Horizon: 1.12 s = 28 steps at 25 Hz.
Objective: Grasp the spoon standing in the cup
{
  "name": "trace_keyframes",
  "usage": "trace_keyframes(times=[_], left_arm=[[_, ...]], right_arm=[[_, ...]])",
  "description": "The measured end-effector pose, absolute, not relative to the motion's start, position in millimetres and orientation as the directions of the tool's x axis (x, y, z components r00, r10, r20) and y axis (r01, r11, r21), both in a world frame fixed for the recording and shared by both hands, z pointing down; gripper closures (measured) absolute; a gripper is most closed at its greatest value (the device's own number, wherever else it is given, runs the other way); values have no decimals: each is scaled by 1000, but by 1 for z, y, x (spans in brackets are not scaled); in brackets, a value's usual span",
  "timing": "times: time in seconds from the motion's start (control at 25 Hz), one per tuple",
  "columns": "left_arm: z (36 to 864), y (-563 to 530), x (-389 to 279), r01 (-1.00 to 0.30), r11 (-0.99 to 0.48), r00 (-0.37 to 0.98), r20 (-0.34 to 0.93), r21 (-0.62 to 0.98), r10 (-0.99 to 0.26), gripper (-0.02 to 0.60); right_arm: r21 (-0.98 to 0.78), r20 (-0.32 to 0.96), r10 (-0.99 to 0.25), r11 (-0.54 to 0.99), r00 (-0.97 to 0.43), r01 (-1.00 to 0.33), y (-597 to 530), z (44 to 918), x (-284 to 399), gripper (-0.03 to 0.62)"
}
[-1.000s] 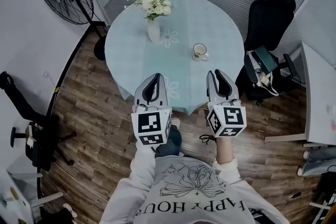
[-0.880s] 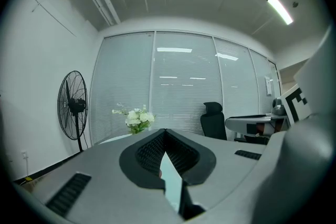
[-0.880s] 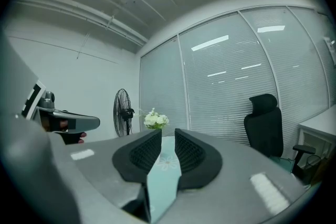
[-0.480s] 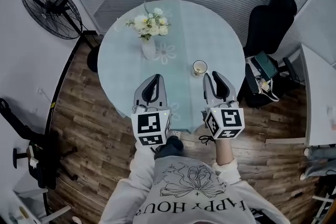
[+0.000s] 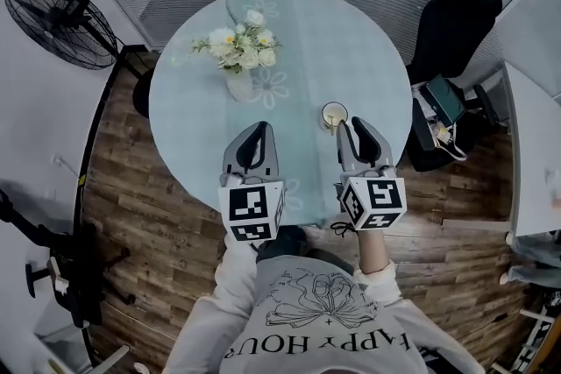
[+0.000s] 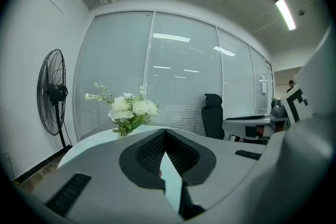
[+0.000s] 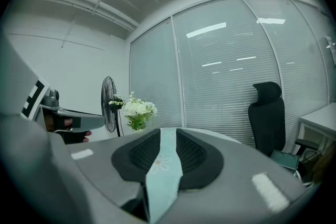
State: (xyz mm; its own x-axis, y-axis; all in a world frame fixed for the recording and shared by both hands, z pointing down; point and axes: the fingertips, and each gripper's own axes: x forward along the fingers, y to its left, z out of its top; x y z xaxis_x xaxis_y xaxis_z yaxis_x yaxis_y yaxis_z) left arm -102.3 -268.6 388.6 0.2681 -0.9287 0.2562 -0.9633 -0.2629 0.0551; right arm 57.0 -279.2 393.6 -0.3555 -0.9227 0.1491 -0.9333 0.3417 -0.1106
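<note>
A small white cup (image 5: 333, 114) stands on the round table (image 5: 368, 57) with its pale teal cloth, right of centre. The spoon in it is too small to make out. My right gripper (image 5: 353, 125) hovers just on the near right side of the cup. It is open, and only a strip of cloth shows between the jaws of this right gripper (image 7: 168, 135). The cup is hidden from the right gripper view. My left gripper (image 5: 257, 129) hangs over the table's near part, left of the cup. The tips of this left gripper (image 6: 165, 131) meet, holding nothing.
A vase of white flowers (image 5: 237, 57) stands on the table's left half. A black floor fan (image 5: 53, 9) is at the far left. A black office chair (image 5: 456, 22) and a bag (image 5: 443, 105) sit right of the table, beside a white desk (image 5: 535, 153).
The view has moved forward, so the table has come nearer. Both grippers now reach over its near edge. The right gripper has closed in on the cup.
</note>
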Motion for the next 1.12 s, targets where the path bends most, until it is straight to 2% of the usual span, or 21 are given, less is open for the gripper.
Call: trace_keyframes(times=[0.72, 1.12], left_arm=[[441, -294, -107, -956, -276, 293, 351, 99, -889, 575], [455, -302, -90, -956, -273, 293, 383, 106, -876, 575]], right_arm=[[-124, 247, -901, 336, -357, -933, -301, 448, 47, 491], [-109, 280, -862, 409, -423, -906, -308, 470, 48, 477]])
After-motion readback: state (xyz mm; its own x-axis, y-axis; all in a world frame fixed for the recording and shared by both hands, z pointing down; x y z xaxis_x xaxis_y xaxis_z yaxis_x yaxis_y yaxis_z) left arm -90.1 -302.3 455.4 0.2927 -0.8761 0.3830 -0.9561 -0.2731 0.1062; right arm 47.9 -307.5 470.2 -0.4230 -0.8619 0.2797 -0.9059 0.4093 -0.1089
